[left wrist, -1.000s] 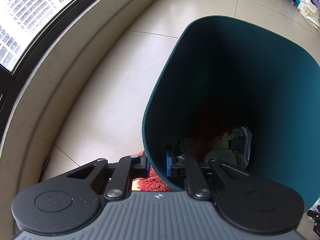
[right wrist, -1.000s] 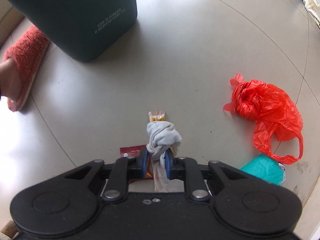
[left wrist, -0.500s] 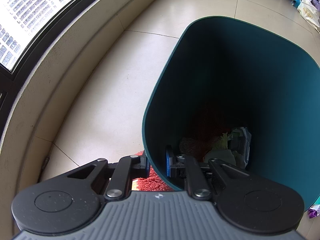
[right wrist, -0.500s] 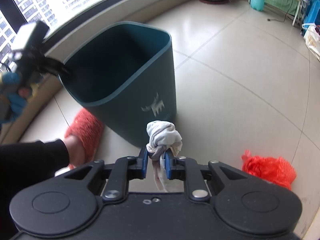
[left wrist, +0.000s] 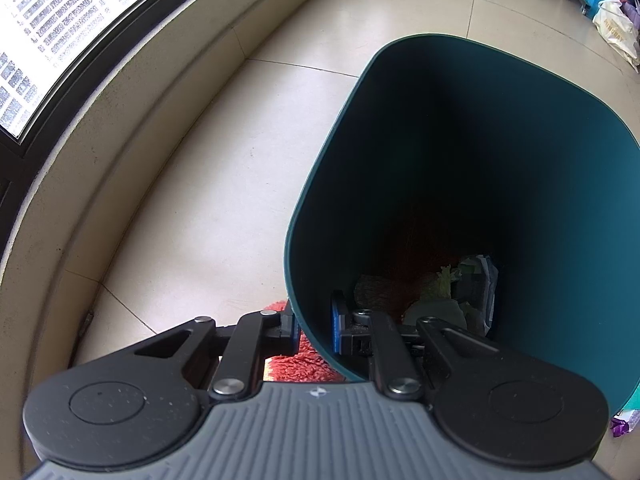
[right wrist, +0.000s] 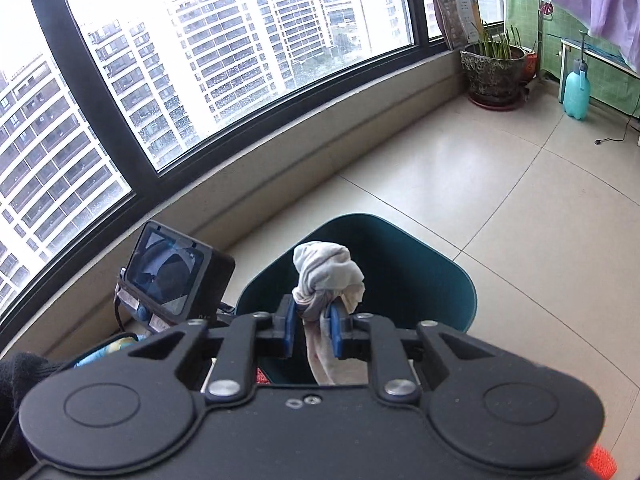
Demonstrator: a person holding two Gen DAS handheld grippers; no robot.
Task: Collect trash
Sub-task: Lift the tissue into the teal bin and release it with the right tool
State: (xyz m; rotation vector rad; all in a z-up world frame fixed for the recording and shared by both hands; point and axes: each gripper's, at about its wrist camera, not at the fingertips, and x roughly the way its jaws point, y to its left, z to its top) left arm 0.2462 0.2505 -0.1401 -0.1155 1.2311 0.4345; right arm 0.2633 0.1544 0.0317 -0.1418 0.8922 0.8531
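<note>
Only the right wrist view shows the crumpled cloth (right wrist: 326,276) above the bin (right wrist: 448,280).

Left gripper (left wrist: 316,326): black linkage arms, silver pivot screws, blue pads, ribbed grey housing. Right gripper (right wrist: 312,330): same black arms, blue pads, smooth black housing. Black sleeve (right wrist: 16,376) at left edge.
</note>
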